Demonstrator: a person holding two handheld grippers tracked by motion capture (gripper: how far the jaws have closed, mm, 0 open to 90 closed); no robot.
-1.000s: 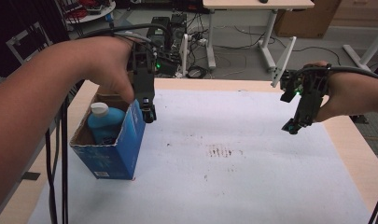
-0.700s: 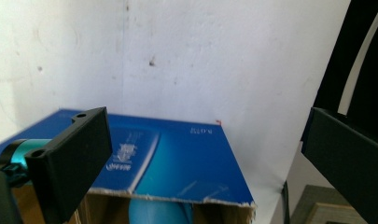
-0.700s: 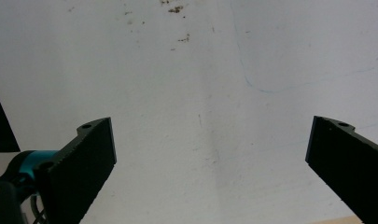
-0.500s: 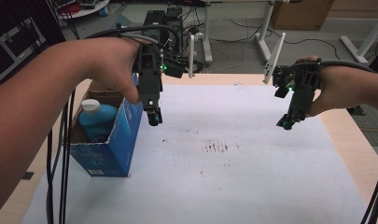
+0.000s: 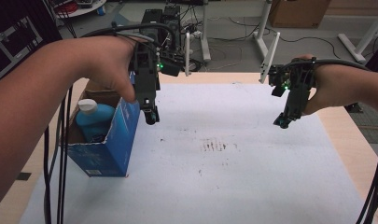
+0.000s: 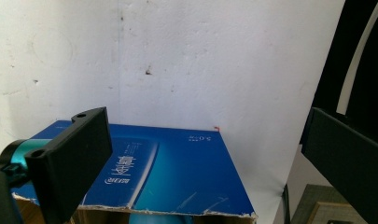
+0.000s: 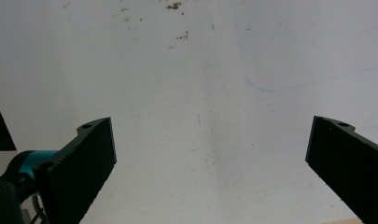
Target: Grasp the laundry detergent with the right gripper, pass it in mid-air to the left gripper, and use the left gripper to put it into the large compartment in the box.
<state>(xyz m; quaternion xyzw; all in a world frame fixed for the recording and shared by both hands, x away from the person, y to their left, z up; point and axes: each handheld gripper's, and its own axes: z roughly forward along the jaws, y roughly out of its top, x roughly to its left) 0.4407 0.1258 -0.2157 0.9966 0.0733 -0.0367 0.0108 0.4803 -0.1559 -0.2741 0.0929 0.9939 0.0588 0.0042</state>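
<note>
Left forearm comes in from the lower left of the high view, hand [image 5: 109, 63] wrapped over the top of the left gripper [image 5: 150, 115], jaws pointing straight down. It hangs just off the right wall of the blue carton [image 5: 113, 140], tips above the white table cover [image 5: 233, 177], not touching either. Left gripper view: jaws spread wide, nothing between them.

Right forearm enters from the right edge, hand [image 5: 333, 88] behind the right gripper [image 5: 282, 122], body tilted with the tips down and slightly toward table centre. It sits well apart from the carton, over bare cover. Right gripper view: jaws wide apart, empty.

Carton stands upright at the left side of the table, top open, torn cardboard rim. A blue bottle [image 5: 94, 120] with a white cap [image 5: 87, 106] stands inside it (cap roughly level with the rim).

View differences:
- High view gives both arms, cables, the bottle, and a brown smudge patch [image 5: 218, 146] mid-cover.
- Left gripper view looks down the carton's printed blue face [image 6: 177, 172] with its ragged top edge; bottle barely visible.
- Right gripper view picks up a thin blue pen line [image 7: 270, 88] and small brown specks [image 7: 175, 6] on the cover, too fine to see from above.
</note>
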